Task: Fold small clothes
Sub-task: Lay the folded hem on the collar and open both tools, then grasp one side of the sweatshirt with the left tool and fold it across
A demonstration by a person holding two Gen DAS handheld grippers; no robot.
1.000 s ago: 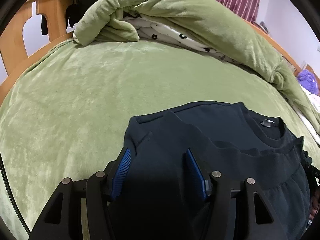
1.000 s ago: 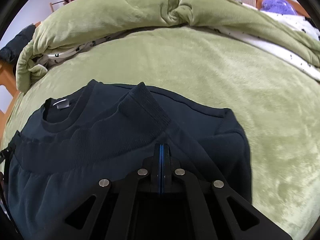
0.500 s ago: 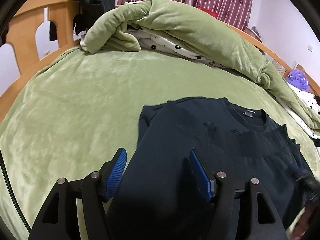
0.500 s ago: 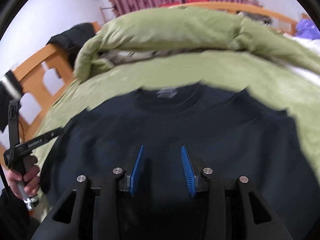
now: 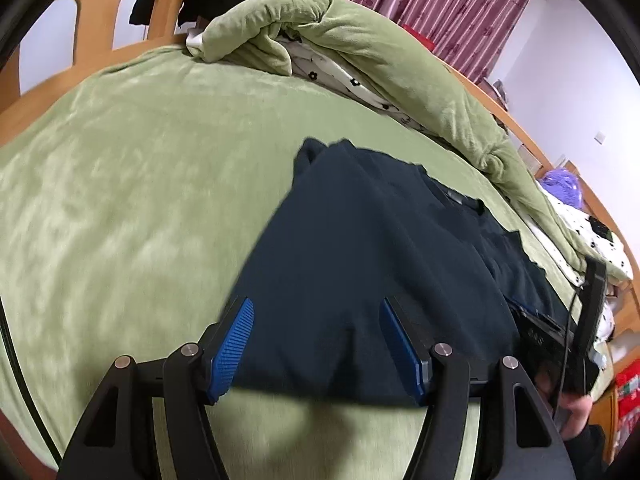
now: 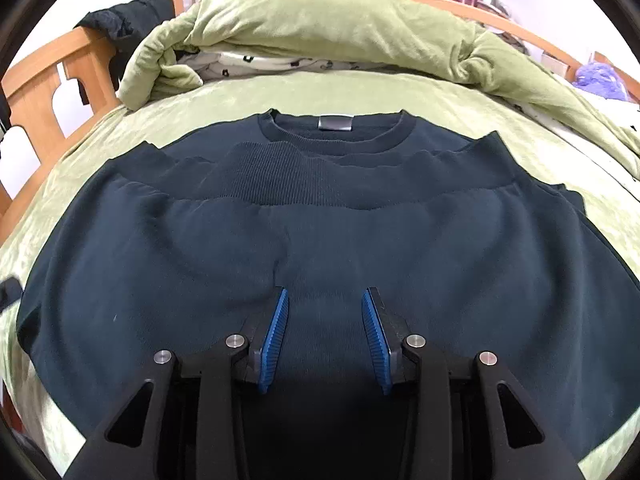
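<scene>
On the green bed cover (image 5: pixel 132 184), in the left wrist view, the dark sweatshirt (image 5: pixel 372 248) lies folded, its near edge running between the pads of the left gripper (image 5: pixel 316 344), whose jaws stand wide apart with nothing pinched. They have just been opening. The likely risk here is that a low pass snags that loose edge and drags the fold askew. The right gripper shows at the far right edge, in a hand (image 5: pixel 576 412).

In the right wrist view, the sweatshirt (image 6: pixel 320 240) spreads across the bed, hem band doubled up towards the collar (image 6: pixel 336 136). The right gripper (image 6: pixel 325 336) hangs over its lower middle, jaws parted and empty, having just opened. A careless dip could rumple the smooth panel.
</scene>
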